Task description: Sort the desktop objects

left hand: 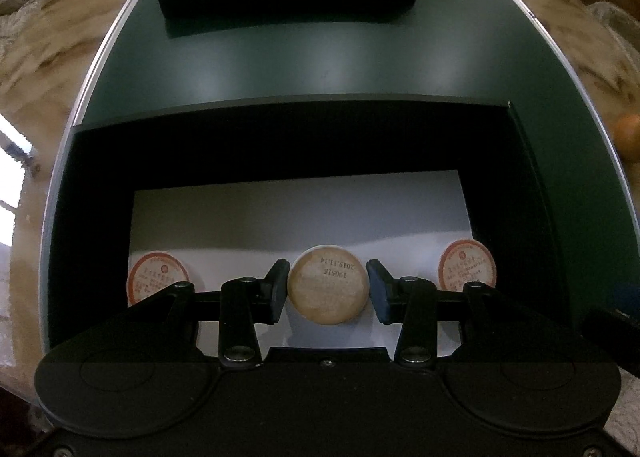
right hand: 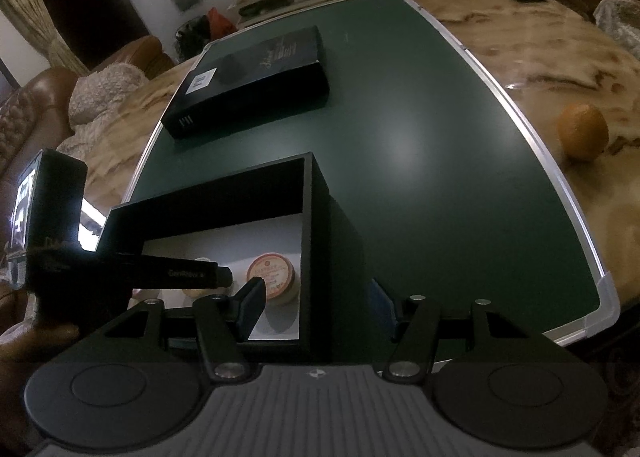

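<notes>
So we're partway through the sort, judging by what's sitting in the open black box. There are 2 red-printed round tins lying flat on its white liner, 1 at the left and 1 at the right, so those look done.

The third round tin, pale with a date stamp on its face, sits between the fingers of the left tongs over the white liner, between the other 2. The pads stand just beside its rim on both sides, with a sliver of gap showing on the right, so we read the tongs as apart and not clamped on it. Can't tell whether it's resting on the liner or not.

The right tongs are apart too and hold nothing. They straddle the box's right wall near the table's near edge, with 1 finger inside the box and the other outside.

What's left, as far as we can see: a closed black box lies on the green board toward the far edge, with a small dark thing on top we can't make out. An orange sits off the board on the bare marble table, at the right edge. Whether those 2 count as part of the sort, we honestly can't say.
</notes>
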Tool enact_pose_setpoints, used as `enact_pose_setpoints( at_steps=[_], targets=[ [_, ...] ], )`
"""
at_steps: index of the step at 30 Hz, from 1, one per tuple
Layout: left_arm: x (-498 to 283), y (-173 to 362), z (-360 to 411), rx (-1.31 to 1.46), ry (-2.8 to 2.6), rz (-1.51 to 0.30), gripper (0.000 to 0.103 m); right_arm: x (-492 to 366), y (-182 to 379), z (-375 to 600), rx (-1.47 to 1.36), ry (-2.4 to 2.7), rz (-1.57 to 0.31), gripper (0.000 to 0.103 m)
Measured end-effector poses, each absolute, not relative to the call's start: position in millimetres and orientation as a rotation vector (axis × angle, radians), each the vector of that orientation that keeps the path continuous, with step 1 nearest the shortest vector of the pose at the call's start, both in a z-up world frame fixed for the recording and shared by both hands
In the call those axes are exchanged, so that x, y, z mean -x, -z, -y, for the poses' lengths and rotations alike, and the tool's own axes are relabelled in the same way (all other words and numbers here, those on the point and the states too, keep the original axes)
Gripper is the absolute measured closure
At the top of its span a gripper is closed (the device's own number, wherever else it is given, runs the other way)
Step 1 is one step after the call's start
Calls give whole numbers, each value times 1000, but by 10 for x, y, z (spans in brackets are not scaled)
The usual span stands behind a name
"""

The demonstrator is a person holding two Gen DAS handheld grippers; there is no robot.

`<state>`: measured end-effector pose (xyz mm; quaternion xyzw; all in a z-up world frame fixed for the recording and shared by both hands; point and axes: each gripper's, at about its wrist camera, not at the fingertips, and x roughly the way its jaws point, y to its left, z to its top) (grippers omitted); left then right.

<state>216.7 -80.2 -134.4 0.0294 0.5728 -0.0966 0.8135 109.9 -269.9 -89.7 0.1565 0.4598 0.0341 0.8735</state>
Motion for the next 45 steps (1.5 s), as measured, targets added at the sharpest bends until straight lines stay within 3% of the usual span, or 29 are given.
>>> enact_pose_setpoints(
  at_steps=[3,15,18,19,23,27,37,45],
  targets=[
    [-2171,1355,797,-60,208,-1220,60,-1097,893,2691,-326,-70,-962,42],
    [-1980,960,563,-28,168,-1135,15,-1050,729,2622,-303,-54,-930,34],
    [-1851,720,422,-46,116,-1103,5,-1027,606,2583,-292,-38,-901,17],
    [-1804,646,368,-50,101,-1095,4,-1012,551,2560,-283,-34,-884,10],
    [-1539,356,132,-54,42,-1043,1,-955,345,2421,-249,-30,-839,3],
    [-1297,183,-47,-55,-4,-1039,0,-873,193,2221,-231,-48,-822,0],
    [-787,226,-268,-55,-18,-1093,0,-497,125,1723,-110,-29,-827,0],
    [-502,211,-269,-65,-8,-1088,0,-262,128,1740,-203,-16,-846,0]
  ],
)
